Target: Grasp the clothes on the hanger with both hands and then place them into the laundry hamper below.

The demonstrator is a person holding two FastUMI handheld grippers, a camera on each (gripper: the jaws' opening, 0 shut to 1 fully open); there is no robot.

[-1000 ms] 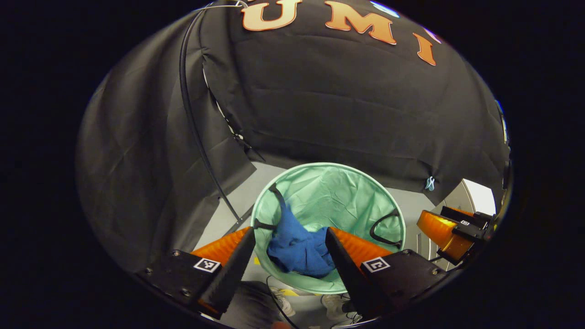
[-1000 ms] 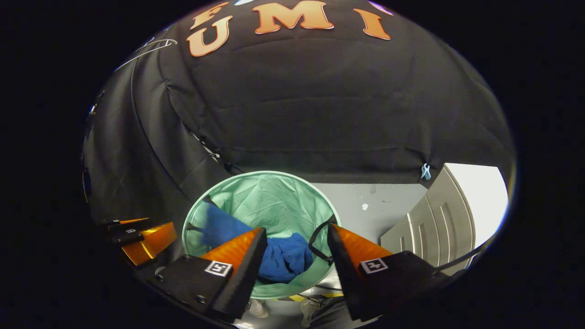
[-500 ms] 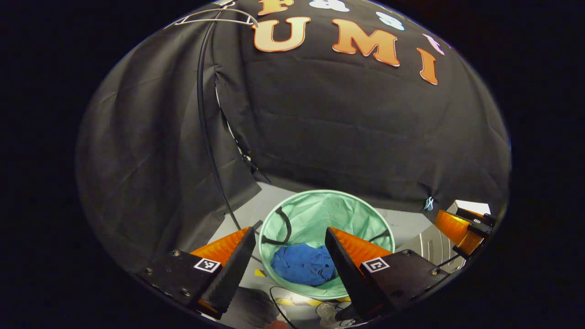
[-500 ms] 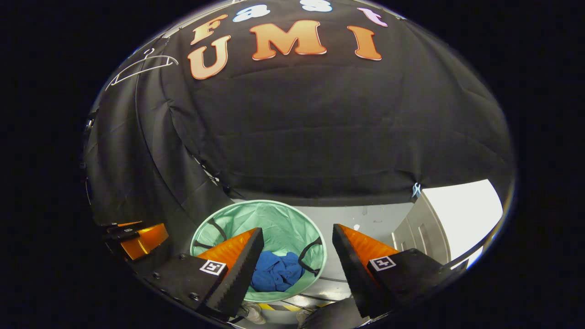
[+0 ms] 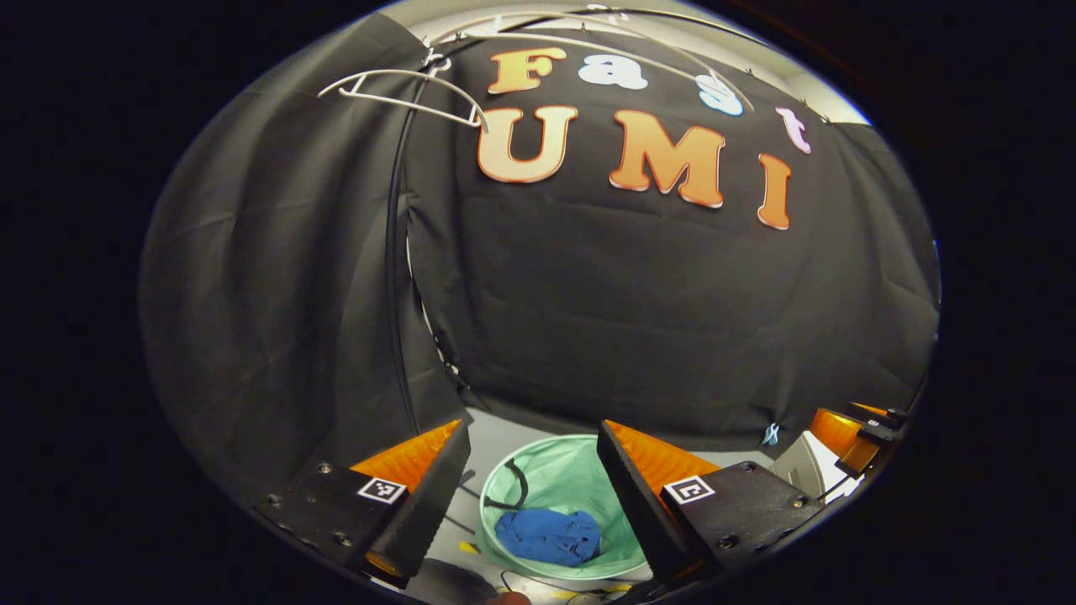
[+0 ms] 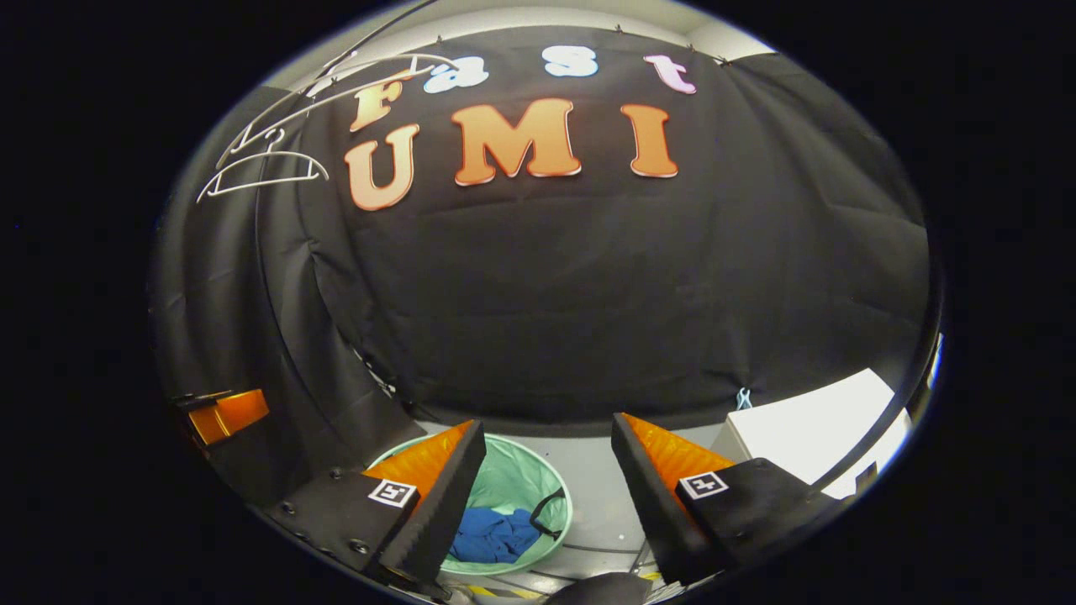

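Left gripper view: both grippers, left point(image 5: 530, 479) and right point(image 6: 546, 475), are rising with jaws spread and empty, the blue clothes point(image 5: 546, 536) lying in the green hamper point(image 5: 551, 475), the hanger point(image 5: 403, 88) bare.

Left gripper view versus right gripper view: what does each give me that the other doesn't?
Left gripper view: the left gripper open up front, the right gripper at its right edge. Right gripper view: the reverse, right gripper open up front, left gripper at its left edge. Shared: the bare white hanger up high, and the green hamper with the blue clothes inside.
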